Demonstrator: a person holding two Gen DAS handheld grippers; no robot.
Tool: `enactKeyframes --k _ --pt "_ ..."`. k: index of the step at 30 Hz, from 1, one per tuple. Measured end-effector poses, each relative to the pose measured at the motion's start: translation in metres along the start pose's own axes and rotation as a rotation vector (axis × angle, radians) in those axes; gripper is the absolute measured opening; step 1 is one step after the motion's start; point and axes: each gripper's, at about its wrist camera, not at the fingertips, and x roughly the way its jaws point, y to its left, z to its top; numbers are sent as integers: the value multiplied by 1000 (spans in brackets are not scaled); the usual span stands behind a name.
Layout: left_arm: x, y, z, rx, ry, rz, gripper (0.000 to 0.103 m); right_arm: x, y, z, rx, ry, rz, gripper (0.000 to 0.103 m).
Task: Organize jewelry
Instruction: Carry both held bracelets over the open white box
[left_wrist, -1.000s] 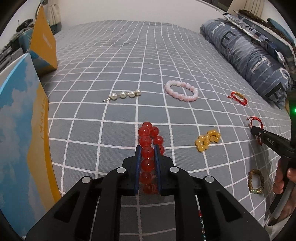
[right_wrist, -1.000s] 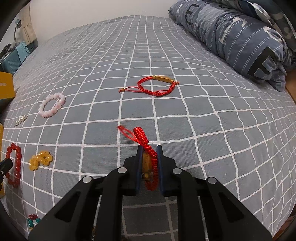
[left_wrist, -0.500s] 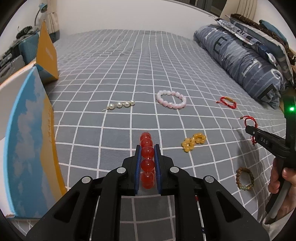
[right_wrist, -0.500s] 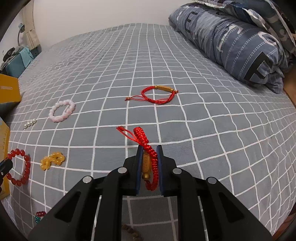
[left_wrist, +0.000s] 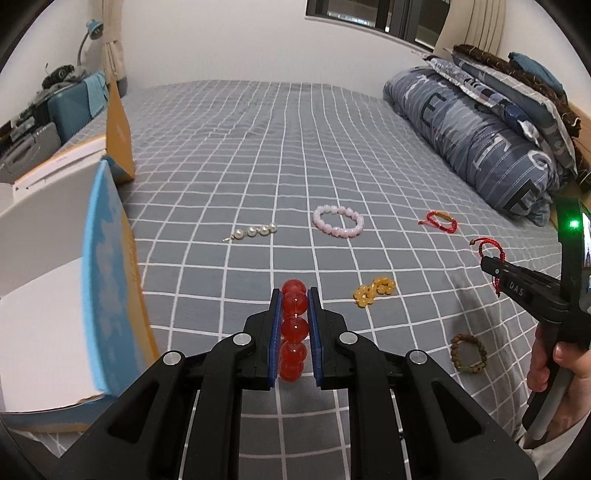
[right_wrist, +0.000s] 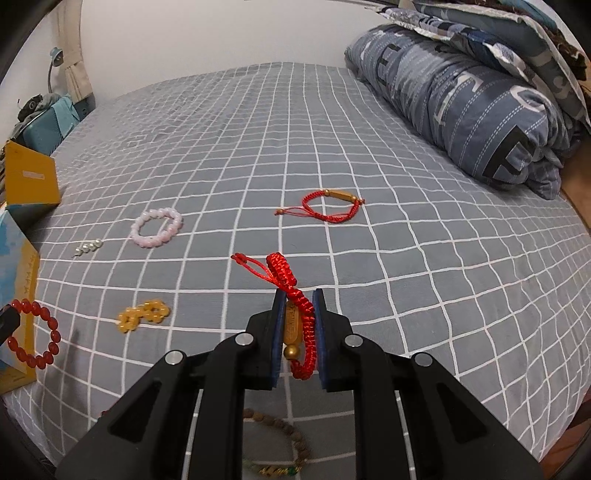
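The left hand-held gripper (left_wrist: 294, 314) is clamped on one red bead bracelet (left_wrist: 293, 328), the right hand-held gripper (right_wrist: 298, 325) on one red cord bracelet (right_wrist: 295, 310), both above the bed (left_wrist: 258, 147). Five pieces lie there: pearl strand (left_wrist: 255, 231), pink bracelet (left_wrist: 338, 220), second red cord bracelet (left_wrist: 439, 220), amber bracelet (left_wrist: 373, 291), brown bracelet (left_wrist: 468, 353).

The open blue-and-yellow cardboard box (left_wrist: 107, 258) is cut off by the left frame edge. The brown wooden-bead bracelet (right_wrist: 284, 435) is partly hidden behind the right gripper's arms. Lettering on the gold tube charm (right_wrist: 291, 325) cannot be read.

Right claw (right_wrist: 298, 314) grips red cord bracelet (right_wrist: 295, 295).
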Motion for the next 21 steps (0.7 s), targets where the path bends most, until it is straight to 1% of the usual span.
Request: enactKeyframes --k 10,21 --pt "-43 12 3 -9 -53 10 13 -35 22 4 -13 -38 28 14" --pt "-95 42 4 -52 -121 52 13 -74 74 11 -67 -85 84 14"
